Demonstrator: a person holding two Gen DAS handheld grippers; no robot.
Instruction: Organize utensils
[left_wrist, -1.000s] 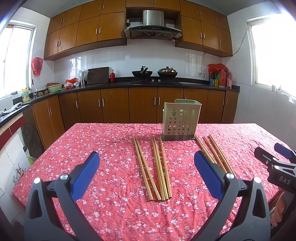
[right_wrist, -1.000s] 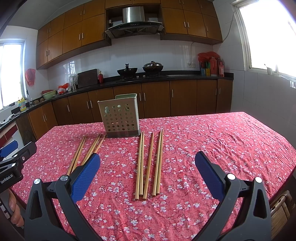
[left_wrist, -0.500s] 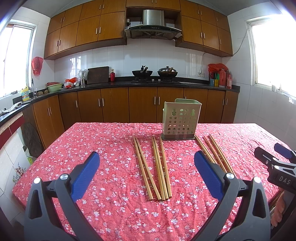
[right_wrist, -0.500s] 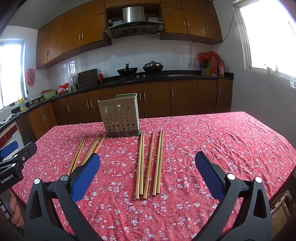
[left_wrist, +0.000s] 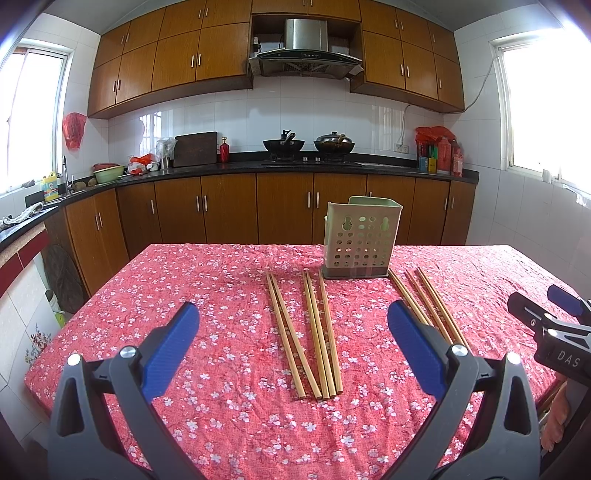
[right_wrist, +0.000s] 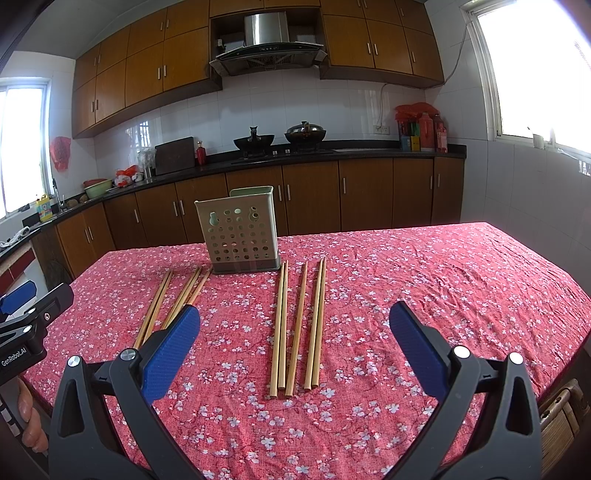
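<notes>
A pale green perforated utensil holder (left_wrist: 360, 238) (right_wrist: 240, 230) stands upright at the table's far middle. Two groups of wooden chopsticks lie flat in front of it. The left group (left_wrist: 308, 334) (right_wrist: 173, 299) lies ahead of my left gripper (left_wrist: 291, 347), which is open and empty above the near table. The right group (left_wrist: 428, 306) (right_wrist: 299, 325) lies ahead of my right gripper (right_wrist: 293, 347), also open and empty. Each gripper shows at the edge of the other's view: the right one (left_wrist: 550, 328), the left one (right_wrist: 26, 310).
The table carries a red floral cloth (left_wrist: 207, 280) (right_wrist: 443, 280). Its near edge drops off below both grippers. Brown kitchen cabinets (left_wrist: 229, 214) and a black counter with two woks (left_wrist: 284, 144) run along the far wall. A wicker seat (right_wrist: 561, 410) sits at the right corner.
</notes>
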